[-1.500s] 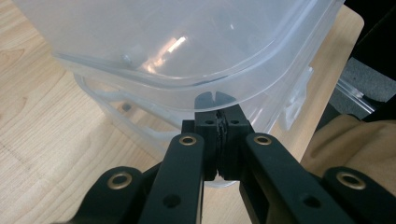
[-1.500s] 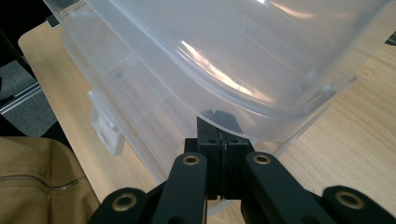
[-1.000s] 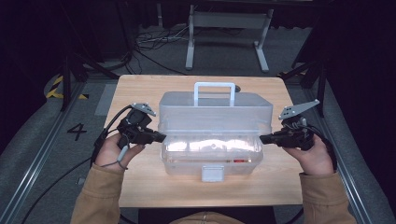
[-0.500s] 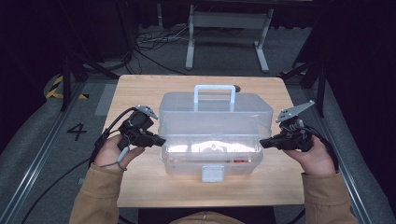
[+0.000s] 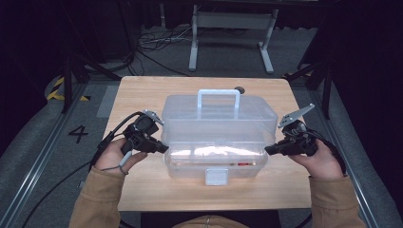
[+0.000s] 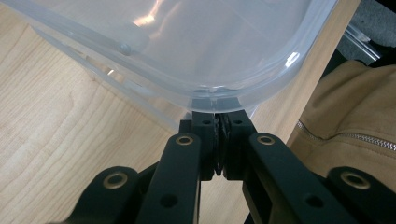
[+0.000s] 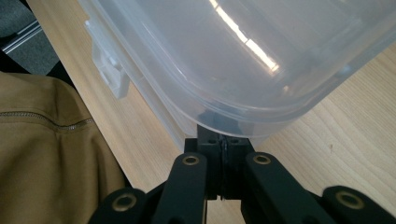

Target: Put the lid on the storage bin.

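Note:
A clear plastic toolbox (image 5: 216, 166) with a white handle (image 5: 218, 97) and a white front latch (image 5: 215, 176) stands mid-table. Its lid (image 5: 218, 114) is tilted up at the front, off the base. My left gripper (image 5: 164, 148) is shut, its tips tucked under the lid's left rim. At the lid's right rim my right gripper (image 5: 268, 150) is shut in the same way. In the left gripper view the closed jaws (image 6: 217, 105) touch the underside of the lid's edge (image 6: 187, 46). In the right gripper view the closed jaws (image 7: 223, 135) sit beneath the lid (image 7: 243, 56).
The wooden table (image 5: 142, 95) has bare strips left, right and in front of the box. A small dark round thing (image 5: 240, 90) lies behind the handle. Pale contents and a small red item (image 5: 243, 164) show inside the base. A metal stand (image 5: 230, 28) and cables are on the floor beyond.
Both grippers have risen a little at the box's sides, and the lid's front has lifted higher off the base.

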Available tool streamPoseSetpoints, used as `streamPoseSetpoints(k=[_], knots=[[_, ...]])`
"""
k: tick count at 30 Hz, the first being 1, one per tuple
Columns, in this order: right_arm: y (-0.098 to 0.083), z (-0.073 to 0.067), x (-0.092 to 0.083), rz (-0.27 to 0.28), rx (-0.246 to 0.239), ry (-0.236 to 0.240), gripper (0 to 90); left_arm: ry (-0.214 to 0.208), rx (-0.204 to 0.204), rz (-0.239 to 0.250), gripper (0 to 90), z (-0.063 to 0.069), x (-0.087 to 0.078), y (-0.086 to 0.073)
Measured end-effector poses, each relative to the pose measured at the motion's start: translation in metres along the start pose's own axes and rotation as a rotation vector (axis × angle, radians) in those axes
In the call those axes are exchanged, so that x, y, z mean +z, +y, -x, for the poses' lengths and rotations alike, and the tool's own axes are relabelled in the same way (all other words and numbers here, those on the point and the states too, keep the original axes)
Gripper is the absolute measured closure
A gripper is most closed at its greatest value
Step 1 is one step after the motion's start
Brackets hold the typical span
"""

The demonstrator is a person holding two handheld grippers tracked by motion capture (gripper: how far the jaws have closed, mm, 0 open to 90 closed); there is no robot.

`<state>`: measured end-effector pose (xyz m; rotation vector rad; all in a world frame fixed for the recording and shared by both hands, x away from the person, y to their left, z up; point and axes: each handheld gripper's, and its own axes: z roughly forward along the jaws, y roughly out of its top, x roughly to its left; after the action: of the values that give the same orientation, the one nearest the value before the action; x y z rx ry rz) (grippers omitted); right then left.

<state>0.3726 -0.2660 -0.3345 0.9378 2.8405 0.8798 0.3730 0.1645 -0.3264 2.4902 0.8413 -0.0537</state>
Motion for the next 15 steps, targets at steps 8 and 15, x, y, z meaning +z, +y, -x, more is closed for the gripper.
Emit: streamPoseSetpoints(k=[8, 15], knots=[[-0.0016, 0.0012, 0.0, -0.017, 0.0, 0.008, 89.5, 0.004, 0.006, -0.02, 86.2, 0.001, 0.0023, -0.0001], [-0.0037, 0.0029, -0.0001, -0.033, 0.001, 0.013, 89.4, 0.007, 0.014, -0.047, 86.2, 0.0013, 0.0042, -0.0008]])
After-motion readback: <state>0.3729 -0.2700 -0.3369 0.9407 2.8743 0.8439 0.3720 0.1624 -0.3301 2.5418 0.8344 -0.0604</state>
